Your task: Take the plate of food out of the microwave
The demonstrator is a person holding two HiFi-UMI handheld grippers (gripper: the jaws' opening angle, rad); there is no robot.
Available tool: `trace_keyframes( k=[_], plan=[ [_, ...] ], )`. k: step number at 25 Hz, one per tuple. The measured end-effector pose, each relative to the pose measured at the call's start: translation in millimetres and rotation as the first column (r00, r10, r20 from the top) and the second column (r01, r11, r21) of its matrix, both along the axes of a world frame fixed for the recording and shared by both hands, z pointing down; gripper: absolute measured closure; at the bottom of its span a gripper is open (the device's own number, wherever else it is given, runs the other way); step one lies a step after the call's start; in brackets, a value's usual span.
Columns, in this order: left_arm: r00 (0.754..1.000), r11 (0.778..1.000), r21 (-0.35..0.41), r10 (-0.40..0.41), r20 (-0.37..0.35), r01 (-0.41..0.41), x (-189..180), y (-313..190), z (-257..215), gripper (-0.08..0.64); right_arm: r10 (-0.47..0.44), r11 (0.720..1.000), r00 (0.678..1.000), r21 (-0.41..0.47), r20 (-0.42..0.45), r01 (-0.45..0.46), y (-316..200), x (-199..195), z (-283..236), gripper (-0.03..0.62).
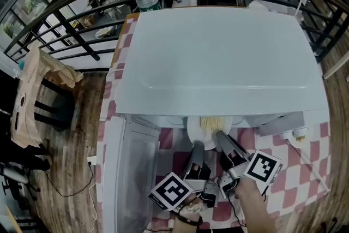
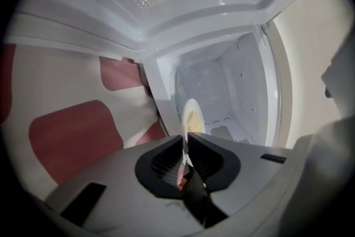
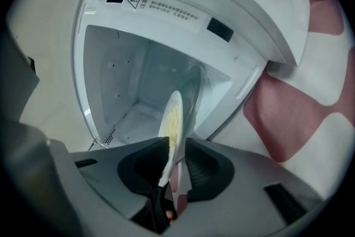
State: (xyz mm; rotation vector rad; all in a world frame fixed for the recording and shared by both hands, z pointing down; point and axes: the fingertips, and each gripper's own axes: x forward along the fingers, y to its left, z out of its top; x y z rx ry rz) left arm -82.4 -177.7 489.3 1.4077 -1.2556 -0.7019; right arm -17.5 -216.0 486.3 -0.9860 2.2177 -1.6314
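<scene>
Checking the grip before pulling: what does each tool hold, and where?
The left tool pinches the plate by its near rim; the right tool straddles that rim open, not gripping.

Open microwave (image 1: 218,63) ahead, door (image 1: 131,172) at left, free tablecloth (image 1: 308,172) at right.

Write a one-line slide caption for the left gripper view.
Left tongs clamp the rim of the plate of food, seen edge-on, at the mouth of the open microwave.
</scene>
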Motion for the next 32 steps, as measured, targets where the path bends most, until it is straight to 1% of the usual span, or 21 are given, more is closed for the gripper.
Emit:
trace_keyframes(
  k=[1,4,6,7,13,15,18,21,24,28,30,32],
  plan=[
    [1.000,1.000,-0.009,0.001,0.005,-0.001,0,1,2,0.508,-0.001,1.000,1.000,-0.001,0.002,0.001,0,0,1,0.511],
    [1.000,1.000,0.004,0.005,0.001,-0.005,0,0,0,0.508,-0.021,1.000,1.000,0.000,0.009,0.021,2,-4,0,0.519],
    [1.000,1.000,-0.008,0.004,0.010,-0.004,-1,1,1,0.509,-0.027,1.000,1.000,-0.002,0.006,0.027,5,-5,0,0.551],
    [1.000,1.000,-0.017,0.003,0.013,-0.003,-1,3,3,0.509,-0.027,1.000,1.000,-0.001,0.005,0.027,6,-5,0,0.552],
    [1.000,0.999,0.043,0.008,-0.019,-0.007,5,2,-5,0.512,-0.033,0.999,0.999,-0.003,0.003,0.033,10,-2,3,0.563],
    [1.000,0.999,0.039,0.009,-0.020,-0.008,6,5,-5,0.512,-0.031,0.999,1.000,-0.011,0.000,0.031,13,-1,3,0.563],
    [1.000,1.000,0.004,0.008,-0.008,-0.008,8,13,-2,0.512,-0.029,0.999,1.000,-0.016,-0.008,0.029,18,3,1,0.561],
    [1.000,0.999,0.031,0.011,-0.027,-0.010,15,16,-9,0.512,-0.026,0.999,1.000,-0.025,-0.011,0.025,25,8,0,0.560],
    [1.000,1.000,0.013,0.014,-0.015,-0.014,17,24,-9,0.512,-0.018,1.000,1.000,-0.020,-0.006,0.018,31,12,-4,0.558],
    [1.000,0.999,0.040,0.019,-0.015,-0.018,23,31,-20,0.512,-0.014,1.000,1.000,-0.009,-0.002,0.014,39,18,-13,0.557],
    [1.000,0.999,0.037,0.019,-0.008,-0.019,25,36,-23,0.512,-0.014,1.000,1.000,-0.004,0.000,0.014,44,21,-18,0.558],
    [1.000,0.998,0.061,0.020,-0.016,-0.019,29,40,-31,0.512,-0.016,1.000,1.000,0.002,0.004,0.016,49,23,-23,0.558]
  ],
)
